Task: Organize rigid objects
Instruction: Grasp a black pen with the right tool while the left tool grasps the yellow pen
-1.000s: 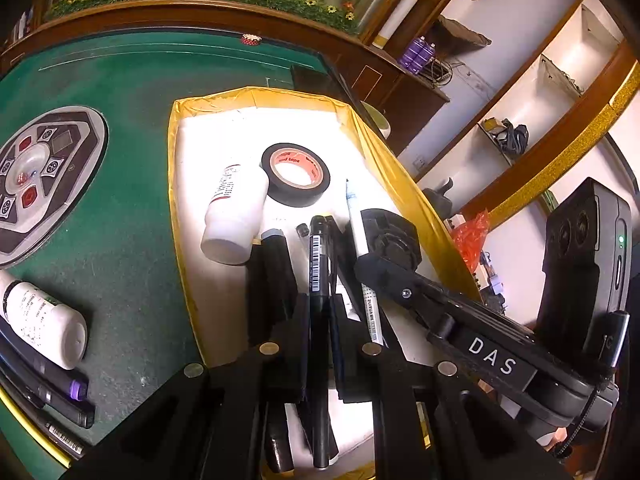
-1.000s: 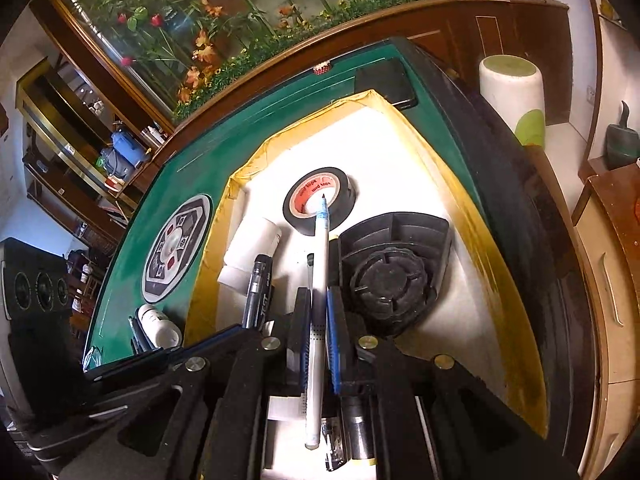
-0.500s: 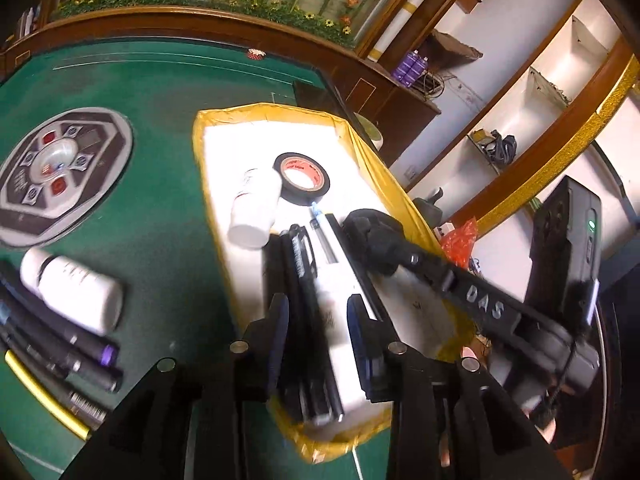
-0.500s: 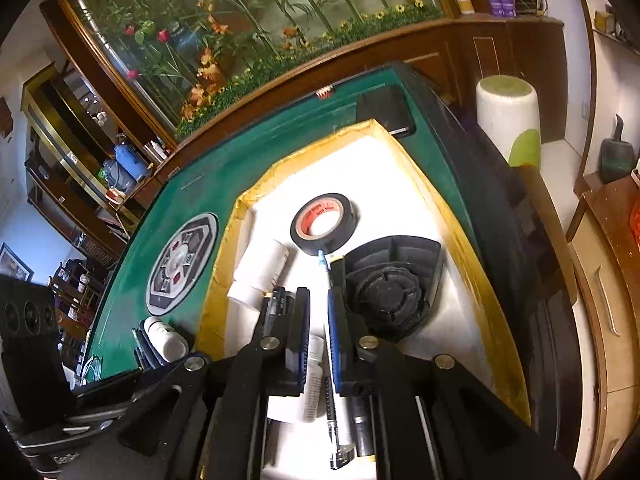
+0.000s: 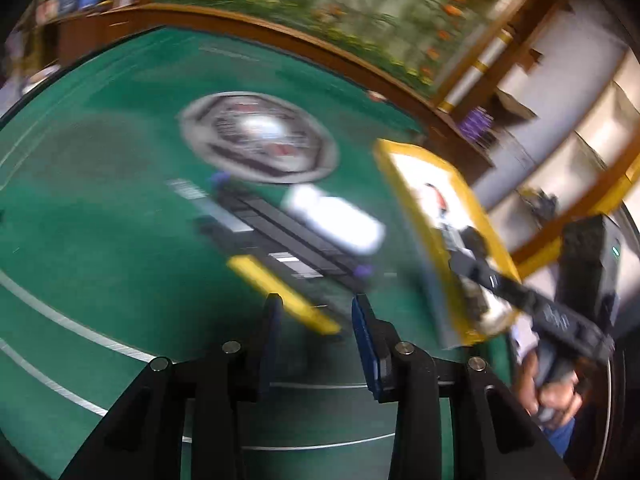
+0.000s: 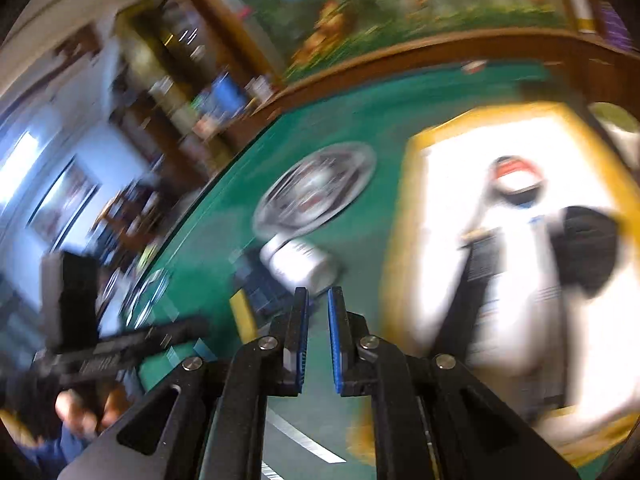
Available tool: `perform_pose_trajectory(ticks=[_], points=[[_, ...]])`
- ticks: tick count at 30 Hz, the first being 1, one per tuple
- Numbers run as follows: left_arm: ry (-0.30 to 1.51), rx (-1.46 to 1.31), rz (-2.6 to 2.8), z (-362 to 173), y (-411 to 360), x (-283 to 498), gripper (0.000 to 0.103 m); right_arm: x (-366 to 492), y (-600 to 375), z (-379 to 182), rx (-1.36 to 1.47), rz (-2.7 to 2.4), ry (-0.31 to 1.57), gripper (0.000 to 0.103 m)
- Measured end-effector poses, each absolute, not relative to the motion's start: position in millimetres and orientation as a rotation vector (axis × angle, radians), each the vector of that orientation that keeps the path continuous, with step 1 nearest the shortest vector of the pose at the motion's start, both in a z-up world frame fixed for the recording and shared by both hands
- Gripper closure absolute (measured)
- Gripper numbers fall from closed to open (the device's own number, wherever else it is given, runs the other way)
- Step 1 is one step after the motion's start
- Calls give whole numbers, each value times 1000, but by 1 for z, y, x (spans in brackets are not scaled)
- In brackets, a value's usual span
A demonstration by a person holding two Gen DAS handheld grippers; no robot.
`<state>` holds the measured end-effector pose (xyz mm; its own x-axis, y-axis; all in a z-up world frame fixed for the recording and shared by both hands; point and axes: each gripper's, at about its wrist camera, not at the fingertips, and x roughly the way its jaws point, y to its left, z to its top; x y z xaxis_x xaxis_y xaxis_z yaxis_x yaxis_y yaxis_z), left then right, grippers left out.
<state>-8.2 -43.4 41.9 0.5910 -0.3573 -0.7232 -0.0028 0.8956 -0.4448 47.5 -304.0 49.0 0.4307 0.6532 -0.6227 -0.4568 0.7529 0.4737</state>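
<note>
Both views are motion-blurred. My left gripper [image 5: 316,300] hangs over the green felt with its jaws opening and nothing between them. Just past its tips lie a yellow pen [image 5: 280,292], several dark pens [image 5: 288,236] and a white bottle [image 5: 336,220] on its side. My right gripper [image 6: 318,294] is shut and empty, its tips close to the same white bottle [image 6: 300,264]. To the right sits the yellow-rimmed white tray [image 6: 404,216], holding a black tape roll [image 6: 516,184], pens [image 6: 484,264] and a black round part [image 6: 588,248].
A round control panel [image 5: 256,136] is set into the middle of the green table [image 5: 100,208]. The table has a wooden rim, with shelves and a flower mural behind it. A person's hand [image 5: 556,392] holds the right gripper by the tray's near corner.
Both grippers let go of their pens in the tray and swung left over the felt. The left jaws went from shut to partly open; the right jaws stay shut, now empty.
</note>
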Motion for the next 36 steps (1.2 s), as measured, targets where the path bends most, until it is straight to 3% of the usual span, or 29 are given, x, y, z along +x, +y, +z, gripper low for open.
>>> perform_pose_trajectory(ticks=[7,15,36], points=[[940,-467,-144,22,-4,-19,66,44,-222,33,71,752,981,94],[935,-466,-150,22,6,-26,66,60,-191,14,-32,738,1040,94],[937,-486,-131,20,16,-30,66,46,-175,17,-254,680,939,93]])
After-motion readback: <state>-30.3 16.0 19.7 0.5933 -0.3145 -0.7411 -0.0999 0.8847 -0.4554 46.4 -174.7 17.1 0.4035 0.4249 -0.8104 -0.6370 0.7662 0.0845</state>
